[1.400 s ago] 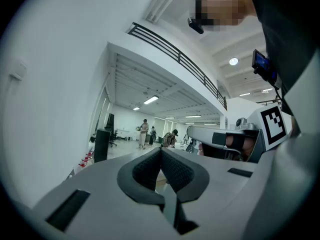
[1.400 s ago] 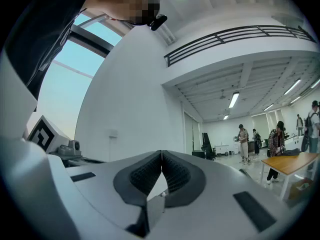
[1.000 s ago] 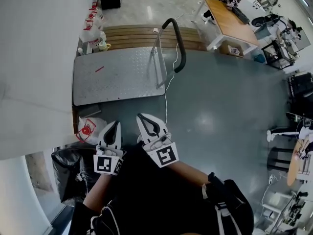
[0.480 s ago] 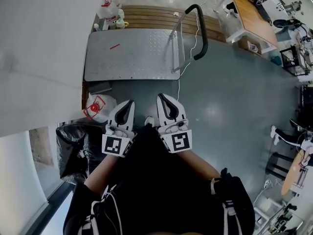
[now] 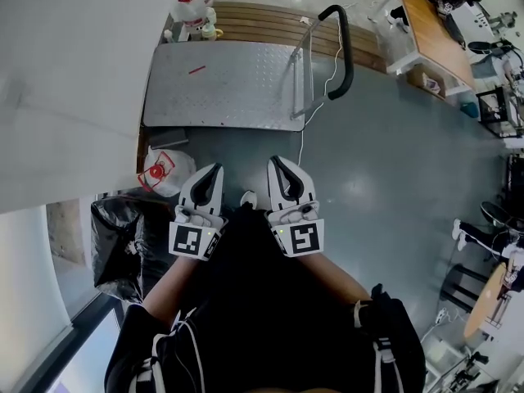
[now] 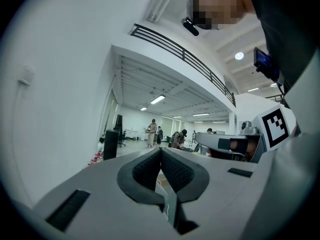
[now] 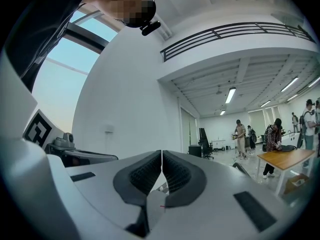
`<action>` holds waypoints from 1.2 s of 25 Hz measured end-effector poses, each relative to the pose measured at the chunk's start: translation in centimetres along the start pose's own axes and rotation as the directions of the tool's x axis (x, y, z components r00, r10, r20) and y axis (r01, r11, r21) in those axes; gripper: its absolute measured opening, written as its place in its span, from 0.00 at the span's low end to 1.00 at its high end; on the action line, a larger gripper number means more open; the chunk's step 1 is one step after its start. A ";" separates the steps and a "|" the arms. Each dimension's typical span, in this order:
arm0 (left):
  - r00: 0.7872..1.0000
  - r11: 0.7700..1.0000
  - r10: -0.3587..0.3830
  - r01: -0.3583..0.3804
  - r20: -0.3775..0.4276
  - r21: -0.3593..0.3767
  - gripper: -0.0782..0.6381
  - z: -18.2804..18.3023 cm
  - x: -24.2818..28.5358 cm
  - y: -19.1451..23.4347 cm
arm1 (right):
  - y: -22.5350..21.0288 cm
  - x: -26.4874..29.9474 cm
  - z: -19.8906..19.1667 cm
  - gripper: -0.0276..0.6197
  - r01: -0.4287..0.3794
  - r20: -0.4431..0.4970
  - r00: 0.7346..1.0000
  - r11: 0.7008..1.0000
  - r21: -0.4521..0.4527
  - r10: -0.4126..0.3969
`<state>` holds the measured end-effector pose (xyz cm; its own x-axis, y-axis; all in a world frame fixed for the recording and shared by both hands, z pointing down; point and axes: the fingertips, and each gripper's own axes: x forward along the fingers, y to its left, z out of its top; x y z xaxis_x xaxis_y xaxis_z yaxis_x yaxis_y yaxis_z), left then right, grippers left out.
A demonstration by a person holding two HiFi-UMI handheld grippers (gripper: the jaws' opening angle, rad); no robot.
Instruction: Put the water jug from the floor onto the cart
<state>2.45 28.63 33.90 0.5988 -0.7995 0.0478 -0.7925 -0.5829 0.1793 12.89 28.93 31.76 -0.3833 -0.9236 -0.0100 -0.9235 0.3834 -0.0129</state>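
A clear water jug [image 5: 164, 172] with a red cap and red label stands on the grey floor beside the white wall, just below the cart's near left corner. The cart [image 5: 221, 84] is a flat metal platform with a black handle [image 5: 345, 39] on its right end; a small red item lies on it. My left gripper [image 5: 214, 172] is shut and empty, held level just right of the jug and apart from it. My right gripper [image 5: 277, 164] is shut and empty beside it. Shut jaws show in the left gripper view [image 6: 160, 149] and right gripper view [image 7: 162, 153].
More jugs [image 5: 195, 6] stand at the cart's far left corner. A black rubbish bag [image 5: 123, 240] lies left of my left arm. Wooden slats [image 5: 262, 23] run behind the cart, and a white cable [image 5: 315, 97] trails past its handle. A wooden table [image 5: 430, 31] stands far right.
The head view has swung, so the cart and jug now sit higher and further right in the picture. Both grippers have come up closer to the jug, still shut and side by side.
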 end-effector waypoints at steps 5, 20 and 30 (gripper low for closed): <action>0.999 0.999 0.036 -0.036 -0.013 0.012 0.13 -0.2 -0.3 -0.6 | -0.6 -0.6 -0.1 0.07 -0.016 0.016 1.000 1.000 0.011 0.016; 0.999 0.997 -0.035 0.038 -0.040 0.070 0.13 -1.4 1.4 -2.6 | -3.3 -0.6 -2.4 0.07 0.016 -0.061 0.998 1.000 -0.004 -0.016; 0.999 0.997 0.004 0.000 -0.048 0.073 0.13 -1.7 2.9 -0.9 | -4.6 0.5 -2.9 0.07 0.049 -0.074 0.996 0.997 0.051 -0.045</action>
<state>5.11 27.12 35.52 0.6008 -0.7936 0.0960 -0.7989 -0.5919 0.1067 16.87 26.75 34.76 -0.3410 -0.9378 0.0647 -0.9393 0.3370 -0.0644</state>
